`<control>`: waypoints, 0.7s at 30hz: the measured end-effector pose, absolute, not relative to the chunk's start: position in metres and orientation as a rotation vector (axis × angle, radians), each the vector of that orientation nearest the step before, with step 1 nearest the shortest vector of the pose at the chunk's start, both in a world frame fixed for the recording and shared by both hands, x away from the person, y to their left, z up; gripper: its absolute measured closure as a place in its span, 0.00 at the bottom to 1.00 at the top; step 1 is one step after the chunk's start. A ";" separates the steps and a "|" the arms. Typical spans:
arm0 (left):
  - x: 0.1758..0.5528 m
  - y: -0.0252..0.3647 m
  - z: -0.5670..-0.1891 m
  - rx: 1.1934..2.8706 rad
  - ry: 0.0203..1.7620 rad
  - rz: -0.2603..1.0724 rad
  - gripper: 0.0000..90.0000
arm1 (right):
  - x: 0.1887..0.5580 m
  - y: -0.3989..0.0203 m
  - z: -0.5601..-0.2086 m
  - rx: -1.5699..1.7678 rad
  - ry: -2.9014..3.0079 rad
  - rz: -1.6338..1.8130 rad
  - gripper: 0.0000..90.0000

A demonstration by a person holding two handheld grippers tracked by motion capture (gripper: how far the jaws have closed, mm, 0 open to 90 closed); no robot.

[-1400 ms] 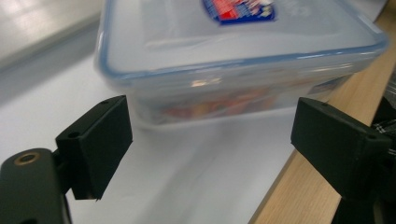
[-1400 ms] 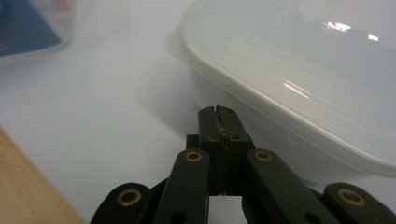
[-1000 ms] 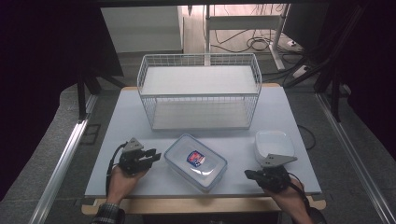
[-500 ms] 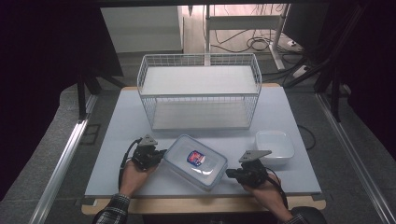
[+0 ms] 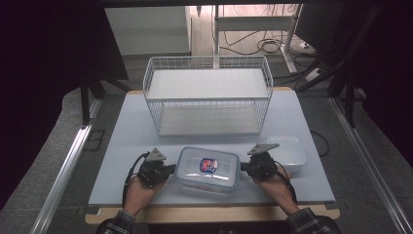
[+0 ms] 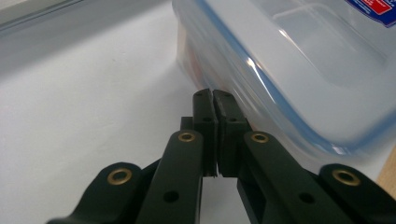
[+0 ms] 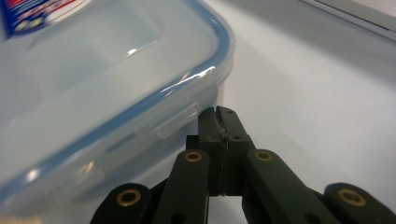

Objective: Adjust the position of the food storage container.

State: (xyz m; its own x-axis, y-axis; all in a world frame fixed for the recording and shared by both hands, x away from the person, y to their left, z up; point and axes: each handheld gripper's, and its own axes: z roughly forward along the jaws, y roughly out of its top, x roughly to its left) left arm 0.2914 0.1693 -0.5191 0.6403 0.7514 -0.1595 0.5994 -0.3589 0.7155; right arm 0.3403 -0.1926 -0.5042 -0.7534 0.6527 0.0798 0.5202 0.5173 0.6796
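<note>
A clear plastic box with a blue-sealed lid and a small sticker lies at the front middle of the white table. My left gripper is shut, and its tips rest against the box's left end. My right gripper is shut too, tips at the box's right end. In the left gripper view the closed jaws meet the box just under the lid's rim. In the right gripper view the closed jaws sit right below the lid's side flap. Nothing lies between either pair of jaws.
A white wire basket stands at the back middle of the table. A shallow white tub sits just right of my right hand. The table's wooden front edge runs close behind both wrists.
Both hands moved inward to the box's ends, the right one leftward from in front of the white tub. The box has turned from a slant to square with the table's front edge.
</note>
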 end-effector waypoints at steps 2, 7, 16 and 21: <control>0.290 0.168 -0.519 2.085 1.044 0.251 0.98 | 0.342 -0.192 -0.504 1.005 2.566 1.047 0.99; 0.289 0.168 -0.518 2.083 1.053 0.252 0.93 | 0.350 -0.190 -0.504 1.027 2.549 1.057 0.99; 0.280 0.180 -0.512 2.056 1.049 0.279 0.93 | 0.333 -0.212 -0.495 0.997 2.518 1.047 1.00; 0.279 0.181 -0.512 2.056 1.052 0.281 0.90 | 0.334 -0.242 -0.494 1.084 2.427 0.998 1.00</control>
